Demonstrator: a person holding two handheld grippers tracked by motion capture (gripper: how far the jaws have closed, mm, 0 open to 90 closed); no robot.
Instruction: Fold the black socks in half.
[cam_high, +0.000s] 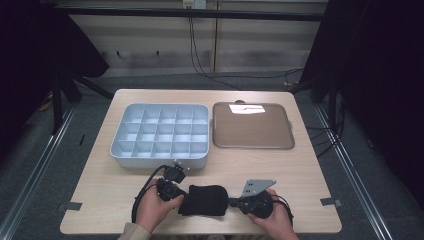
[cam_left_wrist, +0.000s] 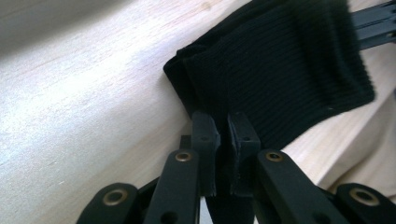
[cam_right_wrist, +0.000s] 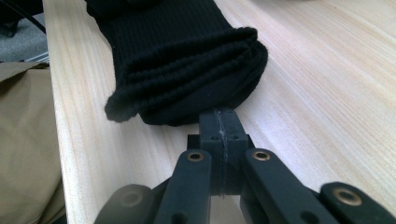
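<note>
A folded black ribbed sock (cam_high: 204, 200) lies on the wooden table near its front edge, between my two grippers. At the sock's left end, my left gripper (cam_high: 181, 197) has its pads (cam_left_wrist: 205, 133) closed on a fold of the black fabric (cam_left_wrist: 280, 70). From the right, my right gripper (cam_high: 231, 202) meets the sock's open cuff end (cam_right_wrist: 187, 60). Its jaws (cam_right_wrist: 218, 116) are pressed together with their tips against the lowest layer; whether any cloth is nipped between them I cannot tell. A hand holds each gripper.
A pale grey tray (cam_high: 160, 161) divided into several compartments stands behind the left gripper. A flat brown tray (cam_high: 252, 127) lies to its right. Bare tabletop (cam_high: 305, 175) lies right of the hands. Dark stands and cables surround the table.
</note>
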